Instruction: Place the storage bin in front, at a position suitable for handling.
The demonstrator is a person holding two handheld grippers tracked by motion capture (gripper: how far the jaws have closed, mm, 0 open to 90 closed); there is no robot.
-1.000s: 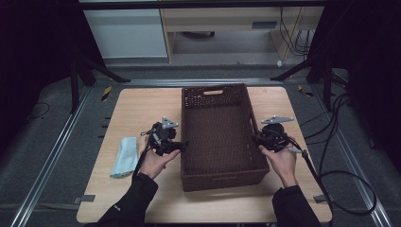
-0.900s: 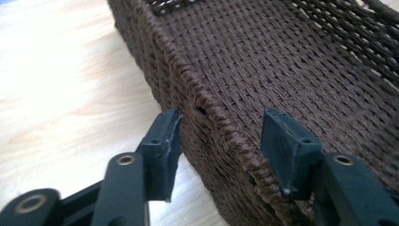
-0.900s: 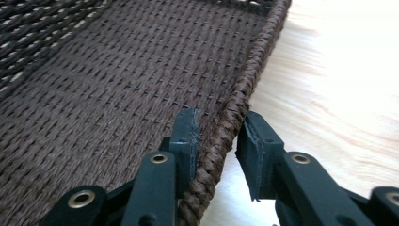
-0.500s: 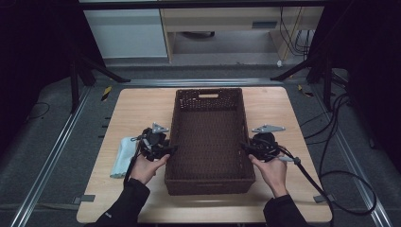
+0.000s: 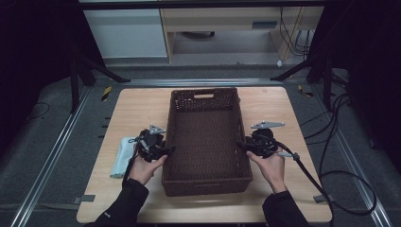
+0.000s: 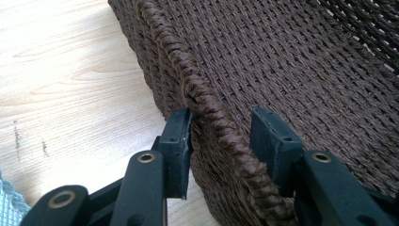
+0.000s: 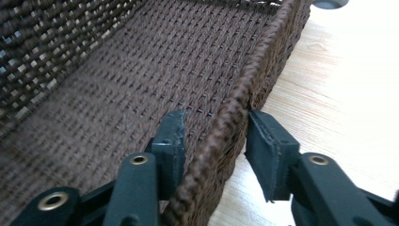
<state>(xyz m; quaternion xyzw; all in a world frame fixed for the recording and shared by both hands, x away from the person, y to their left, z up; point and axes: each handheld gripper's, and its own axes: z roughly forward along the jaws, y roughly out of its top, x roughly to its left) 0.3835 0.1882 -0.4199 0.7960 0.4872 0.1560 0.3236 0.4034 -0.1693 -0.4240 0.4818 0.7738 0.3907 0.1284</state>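
**Basket set nearer, both grips slackening on its rims**

Since a second ago the brown wicker basket point(image 5: 206, 142) has slid across the wooden table point(image 5: 142, 101) toward the person and a little to the left, so its near end now lies between the two hands rather than ahead of them.

Closest to the left gripper point(image 6: 221, 134), the braided left rim of the basket runs up between the jaws. The outer pad touches or nearly touches the rim, while the inner pad stands off it with a clear gap, so the jaws sit about half open and straddle the rim without clamping it. They closed and then eased open slightly in the last second. A corner of the pale blue cloth point(image 6: 9, 207) lies behind and outside the outer jaw.

The right gripper point(image 7: 214, 139) straddles the right rim likewise. Its jaws have just been opening, the rim stands between them, and a gap shows on the inner side; the outer pad is close to the weave, and contact cannot be told.

Beyond both pairs of jaws stretches the empty woven floor, then the far wall with its handle slot point(image 5: 204, 95).

The step in hand looks like letting go after repositioning. Next, each gripper would need its jaws wide enough to clear the thick braid, then a straight lift so neither pad drags the basket.
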